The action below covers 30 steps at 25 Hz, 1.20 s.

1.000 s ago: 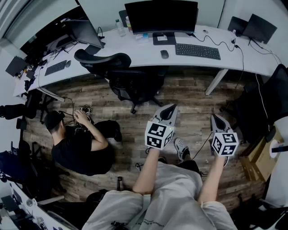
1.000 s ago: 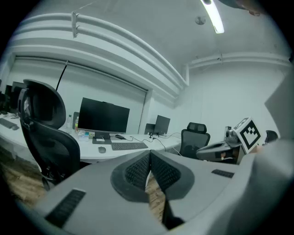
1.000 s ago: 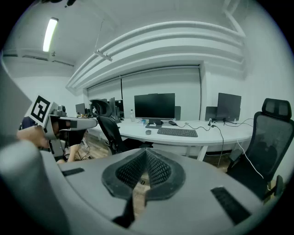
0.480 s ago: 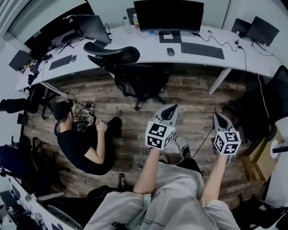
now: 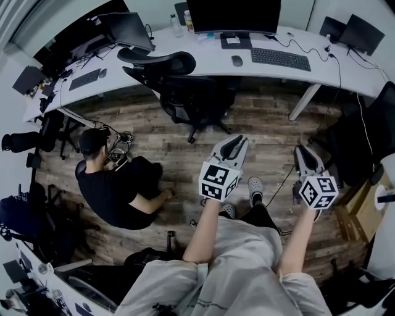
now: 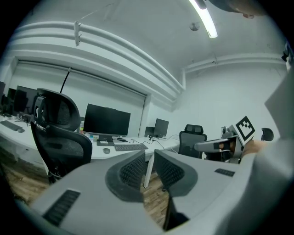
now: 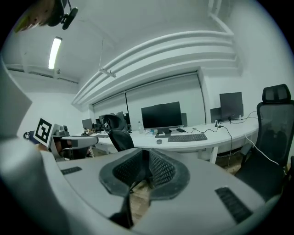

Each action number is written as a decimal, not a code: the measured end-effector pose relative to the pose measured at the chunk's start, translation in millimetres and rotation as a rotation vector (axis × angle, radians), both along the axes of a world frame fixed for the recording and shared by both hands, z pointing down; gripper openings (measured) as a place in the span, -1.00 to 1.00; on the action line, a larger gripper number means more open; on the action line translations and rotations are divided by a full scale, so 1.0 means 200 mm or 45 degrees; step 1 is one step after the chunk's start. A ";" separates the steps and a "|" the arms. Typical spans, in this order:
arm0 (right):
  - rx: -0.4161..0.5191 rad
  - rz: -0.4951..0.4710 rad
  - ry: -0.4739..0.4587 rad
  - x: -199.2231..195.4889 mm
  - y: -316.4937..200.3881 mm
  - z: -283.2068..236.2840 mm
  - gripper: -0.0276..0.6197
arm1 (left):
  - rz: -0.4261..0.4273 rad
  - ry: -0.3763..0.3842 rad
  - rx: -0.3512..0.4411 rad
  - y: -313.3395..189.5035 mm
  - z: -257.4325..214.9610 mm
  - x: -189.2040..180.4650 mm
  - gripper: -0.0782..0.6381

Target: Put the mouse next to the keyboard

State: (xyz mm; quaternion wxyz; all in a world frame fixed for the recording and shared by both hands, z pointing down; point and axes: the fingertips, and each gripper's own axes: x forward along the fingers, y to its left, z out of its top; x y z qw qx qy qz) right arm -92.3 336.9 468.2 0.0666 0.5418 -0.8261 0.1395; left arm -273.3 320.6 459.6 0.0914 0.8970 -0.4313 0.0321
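A dark mouse (image 5: 237,60) lies on the white desk (image 5: 210,62), a short gap left of the black keyboard (image 5: 281,59), below the monitor (image 5: 233,15). Both grippers hang over the wooden floor, far short of the desk. My left gripper (image 5: 231,147) points at the desk; its jaws are opening, a narrow gap shows, and nothing is between them. My right gripper (image 5: 303,154) is opening too, with only a thin slit and nothing inside. In the left gripper view the mouse (image 6: 106,150) and keyboard (image 6: 130,147) sit far beyond the left gripper (image 6: 149,167). The right gripper view shows the mouse (image 7: 159,142) and keyboard (image 7: 187,137) past the right gripper (image 7: 146,167).
A black office chair (image 5: 179,80) stands between me and the desk's left half. A person in black (image 5: 111,185) sits on the floor at the left among cables. A white desk leg (image 5: 303,102) slants down on the right. Another dark chair (image 5: 364,142) is at the right.
The desk has slid up and to the right in the head view. The person on the floor has leaned back and put a hand down. Both grippers sit slightly lower in view.
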 end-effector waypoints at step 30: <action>-0.020 -0.121 -0.083 0.08 -0.27 0.02 -0.34 | 0.016 -0.054 -0.074 -0.21 0.06 0.19 -0.26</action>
